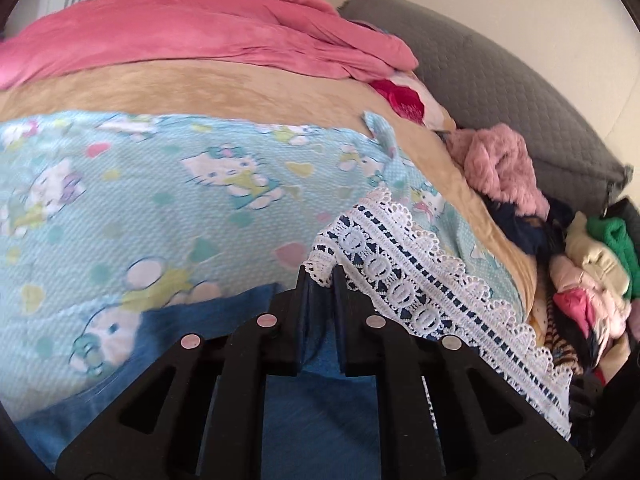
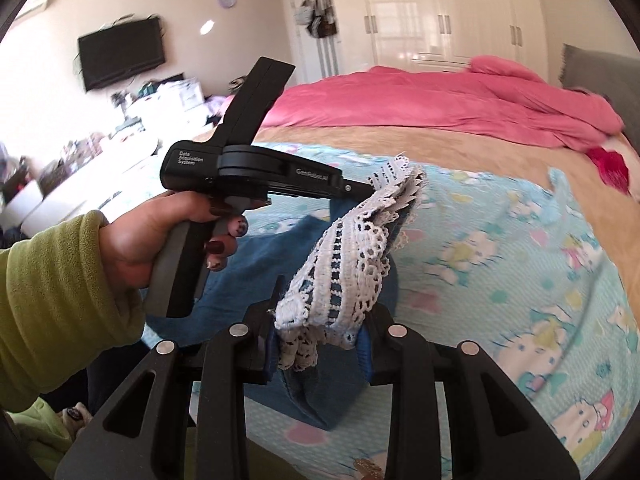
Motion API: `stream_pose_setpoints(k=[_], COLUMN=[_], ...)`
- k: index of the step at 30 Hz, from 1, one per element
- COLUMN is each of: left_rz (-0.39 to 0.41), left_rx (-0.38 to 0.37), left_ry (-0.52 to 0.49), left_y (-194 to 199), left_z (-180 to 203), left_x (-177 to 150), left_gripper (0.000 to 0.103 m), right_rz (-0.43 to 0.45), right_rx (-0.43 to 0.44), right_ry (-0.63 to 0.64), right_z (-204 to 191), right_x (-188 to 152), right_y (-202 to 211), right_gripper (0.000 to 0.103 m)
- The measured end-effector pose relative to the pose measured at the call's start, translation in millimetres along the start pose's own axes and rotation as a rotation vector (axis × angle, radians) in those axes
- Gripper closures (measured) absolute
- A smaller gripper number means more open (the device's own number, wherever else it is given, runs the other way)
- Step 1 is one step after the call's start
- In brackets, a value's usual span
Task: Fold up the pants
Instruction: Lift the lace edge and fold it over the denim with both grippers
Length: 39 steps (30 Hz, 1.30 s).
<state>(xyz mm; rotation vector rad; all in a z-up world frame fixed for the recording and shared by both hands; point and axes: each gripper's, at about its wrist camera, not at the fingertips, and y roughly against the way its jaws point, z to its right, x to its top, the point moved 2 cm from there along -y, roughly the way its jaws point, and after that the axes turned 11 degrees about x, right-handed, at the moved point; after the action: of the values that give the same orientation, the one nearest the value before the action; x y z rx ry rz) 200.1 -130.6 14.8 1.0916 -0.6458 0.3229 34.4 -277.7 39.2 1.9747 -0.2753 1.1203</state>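
Observation:
The blue pants [image 1: 320,420] have a white lace hem [image 1: 420,280] and hang over a light blue cartoon-print sheet [image 1: 140,200]. In the left wrist view my left gripper [image 1: 320,276] is shut on a corner of the lace. In the right wrist view my right gripper [image 2: 324,320] is shut on a bunched part of the same lace hem [image 2: 344,256], and blue pants cloth [image 2: 280,248] sags below it. My left gripper [image 2: 370,188] shows there too, held by a hand in a green sleeve [image 2: 60,300], pinching the far end of the lace.
A pink duvet [image 1: 200,40] and a tan blanket [image 1: 200,96] cover the far side of the bed. A heap of mixed clothes [image 1: 580,272] lies at the right by a grey headboard [image 1: 500,80]. White wardrobes [image 2: 440,20] and a wall television [image 2: 120,56] stand beyond.

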Motion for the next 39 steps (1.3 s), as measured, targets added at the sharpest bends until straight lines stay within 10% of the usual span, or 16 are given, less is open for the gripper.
stream_pose_setpoints(k=[14, 21, 29, 36, 38, 39], left_rz=[0.069, 0.066, 0.009, -0.067, -0.068, -0.069], left_rx=[0.124, 0.065, 0.011, 0.035, 0.049, 0.044], left_ry=[0.269, 0.368, 0.405, 0.428, 0.406, 0.406], left_y=[83, 94, 68, 31, 27, 25], left_z=[-127, -143, -138, -137, -130, -128], left_x=[-59, -90, -85, -79, -75, -74], left_gripper=[0.076, 0.068, 0.054, 0.047, 0.057, 0.080], right_rz=[-0.293, -0.297, -0.154, -0.192, -0.217, -0.233], right_rx=[0.089, 0.214, 0.046, -0.011, -0.002, 0.021], right_ry=[0.246, 0.224, 0.105, -0.134, -0.195, -0.220], right_z=[-96, -108, -33, 60, 75, 82], right_x=[-35, -36, 16, 46, 48, 47], right_y=[-110, -96, -62, -112, -126, -136], right_gripper=[0.072, 0.044, 0.032, 0.024, 0.024, 0.024])
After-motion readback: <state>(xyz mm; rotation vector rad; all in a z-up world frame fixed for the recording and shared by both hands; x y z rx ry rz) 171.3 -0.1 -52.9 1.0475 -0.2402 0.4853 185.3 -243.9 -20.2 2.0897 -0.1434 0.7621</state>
